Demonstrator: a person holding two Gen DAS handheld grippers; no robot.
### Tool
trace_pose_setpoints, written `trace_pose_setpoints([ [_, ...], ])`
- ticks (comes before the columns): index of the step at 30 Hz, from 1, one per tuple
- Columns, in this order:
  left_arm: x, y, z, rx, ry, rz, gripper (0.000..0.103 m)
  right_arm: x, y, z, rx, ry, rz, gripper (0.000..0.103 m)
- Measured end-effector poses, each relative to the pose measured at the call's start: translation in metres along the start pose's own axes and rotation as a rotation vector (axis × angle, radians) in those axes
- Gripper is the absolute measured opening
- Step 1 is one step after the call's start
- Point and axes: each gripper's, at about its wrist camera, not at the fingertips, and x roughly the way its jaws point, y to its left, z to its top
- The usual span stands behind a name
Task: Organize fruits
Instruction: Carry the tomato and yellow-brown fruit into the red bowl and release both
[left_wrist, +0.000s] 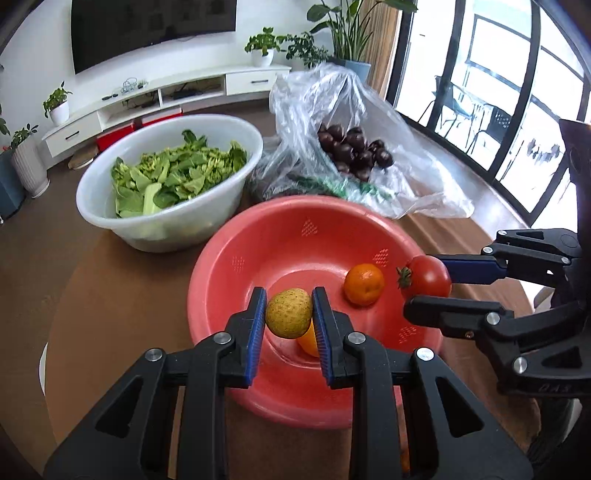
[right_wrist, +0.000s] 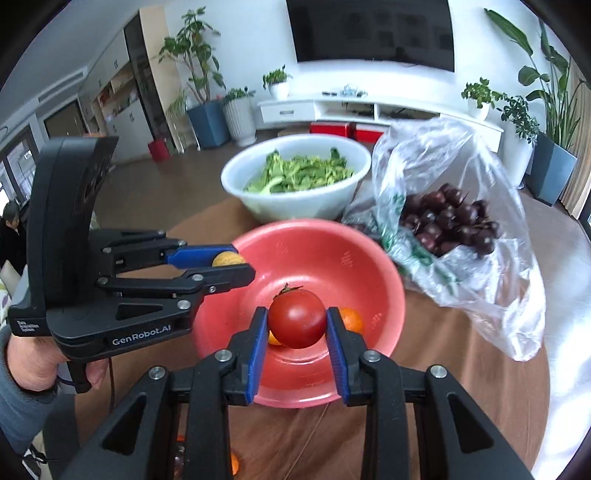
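Note:
A red basin (left_wrist: 258, 236) (right_wrist: 369, 266) stands on the brown table. My left gripper (left_wrist: 289, 314) (right_wrist: 236, 266) is shut on a yellow-green round fruit (left_wrist: 289, 313) (right_wrist: 227, 258) and holds it over the basin's near side. My right gripper (right_wrist: 297, 319) (left_wrist: 424, 286) is shut on a red tomato (right_wrist: 297, 318) (left_wrist: 428, 277), above the basin's right rim as the left wrist view shows it. A mandarin (left_wrist: 364, 284) (right_wrist: 351, 320) lies in the basin. A second orange fruit (left_wrist: 308, 341) (right_wrist: 274, 339) lies there too, partly hidden behind the held fruits.
A white basin (left_wrist: 92, 206) (right_wrist: 236, 181) of green leaves stands behind the red one. Beside it a clear plastic bag (left_wrist: 406, 147) (right_wrist: 480, 258) holds several dark purple fruits (left_wrist: 351, 147) (right_wrist: 450, 221). A hand (right_wrist: 37, 362) grips the left tool. Orange fruit (right_wrist: 234, 463) shows below the grippers.

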Motion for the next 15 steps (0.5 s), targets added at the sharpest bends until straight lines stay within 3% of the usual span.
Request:
trace_pose_setpoints([
  [15,0.037,-0.001,-0.011,0.016,0.06,0.023,0.023,0.048,-0.003,-0.01,-0.018,0.113,-0.051,0.034],
])
